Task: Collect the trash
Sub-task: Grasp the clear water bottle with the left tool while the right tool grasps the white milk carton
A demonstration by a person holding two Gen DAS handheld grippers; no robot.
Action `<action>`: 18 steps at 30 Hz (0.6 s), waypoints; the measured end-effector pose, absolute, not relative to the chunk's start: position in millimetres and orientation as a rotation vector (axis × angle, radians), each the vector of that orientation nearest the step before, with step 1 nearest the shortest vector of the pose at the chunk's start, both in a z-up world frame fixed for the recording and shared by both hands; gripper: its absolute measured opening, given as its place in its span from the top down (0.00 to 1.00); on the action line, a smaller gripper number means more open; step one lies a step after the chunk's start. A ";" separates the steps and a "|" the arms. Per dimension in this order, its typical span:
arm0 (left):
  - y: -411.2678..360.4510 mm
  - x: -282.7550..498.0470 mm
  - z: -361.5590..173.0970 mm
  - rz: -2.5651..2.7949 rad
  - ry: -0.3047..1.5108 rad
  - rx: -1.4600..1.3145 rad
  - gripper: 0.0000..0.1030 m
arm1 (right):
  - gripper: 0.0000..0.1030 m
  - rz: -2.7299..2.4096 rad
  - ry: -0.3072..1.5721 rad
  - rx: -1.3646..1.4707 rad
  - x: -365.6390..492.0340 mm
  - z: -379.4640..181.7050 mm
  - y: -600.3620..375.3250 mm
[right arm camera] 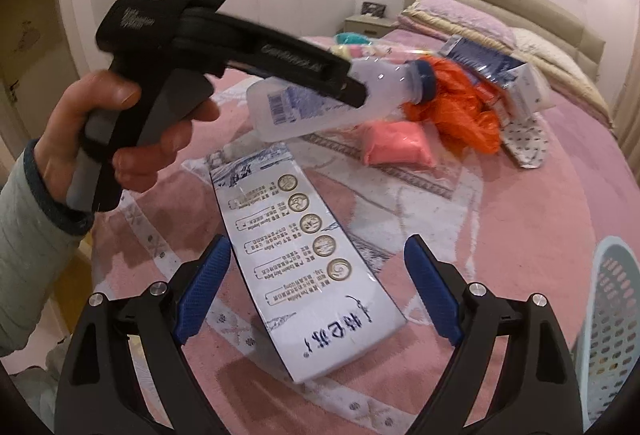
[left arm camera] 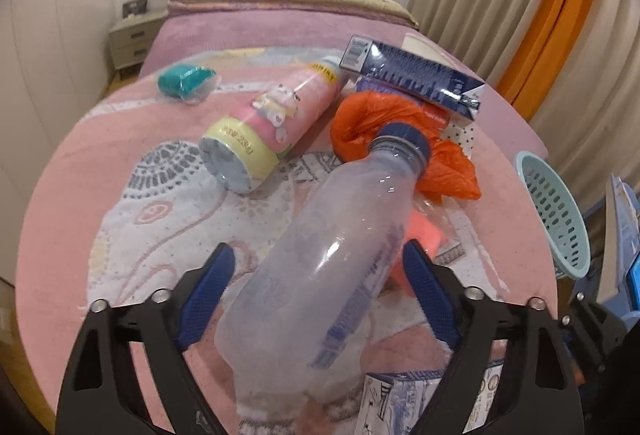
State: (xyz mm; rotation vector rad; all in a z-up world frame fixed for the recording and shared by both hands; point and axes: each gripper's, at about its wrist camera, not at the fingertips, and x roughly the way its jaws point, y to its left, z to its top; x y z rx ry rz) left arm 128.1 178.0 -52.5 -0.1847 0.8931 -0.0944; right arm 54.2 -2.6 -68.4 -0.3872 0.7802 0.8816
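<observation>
- Left claw [left arm camera: 316, 251]: spread wide and straddled the clear bottle [left arm camera: 332, 235] around its lower body; clamped on nothing.
- Right-side pad [left arm camera: 424, 295] lay against the bottle wall or just beside it; left-side pad [left arm camera: 204, 299] stood clear of it, with a strip of bed blanket [left arm camera: 120, 175] showing in the gap.
- Bottle pointed away from the left claw and tilted to its right, with the blue cap [left arm camera: 408, 137] up against the orange plastic bag [left arm camera: 360, 119]. Could not tell whether the bottle rested on the bed or hung above it.
- From the right wrist view: left claw [right arm camera: 356, 91] gripped by the left hand [right arm camera: 120, 123], tips laid across the bottle [right arm camera: 304, 119].
- Right claw [right arm camera: 318, 243]: equally wide open, empty, poised above the flat white printed carton [right arm camera: 304, 255], which ran lengthwise between the pads and away from them; neither pad seen touching it.
- Ahead of the left claw and to its left: pink canister [left arm camera: 280, 115] on its side, then a teal packet [left arm camera: 186, 81] farther out.
- Ahead and to the right: navy box [left arm camera: 416, 75] behind the orange bag; pink packet [left arm camera: 420, 231] just beside the right-side pad.
- Open blanket to the left of the left claw as far as the bed edge; crowded on the right.
- Pale blue basket [left arm camera: 556, 211] past the bed's right edge, also low to the right of the right claw [right arm camera: 616, 315].
</observation>
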 end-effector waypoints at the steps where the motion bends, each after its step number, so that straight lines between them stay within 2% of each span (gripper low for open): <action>1: 178.5 128.7 -53.6 -0.102 0.896 -0.192 0.24 | 0.18 0.884 0.784 -0.393 54.4 -69.7 -0.8; 7: 177.3 124.0 -53.2 -0.128 0.884 -0.203 0.31 | 0.19 0.911 0.778 -0.428 46.6 -74.6 11.5; 9: 177.5 121.5 -52.3 -0.137 0.881 -0.212 0.35 | 0.28 0.908 0.772 -0.449 43.5 -76.7 16.2; 10: 177.6 120.5 -51.8 -0.139 0.880 -0.219 0.37 | 0.37 0.909 0.774 -0.457 41.5 -77.7 17.4; 14: 181.0 116.8 -52.9 -0.140 0.879 -0.246 0.42 | 0.44 0.912 0.769 -0.458 36.7 -80.3 14.6; 18: 186.1 112.9 -54.2 -0.148 0.879 -0.284 0.49 | 0.47 0.881 0.761 -0.417 32.6 -77.0 -0.7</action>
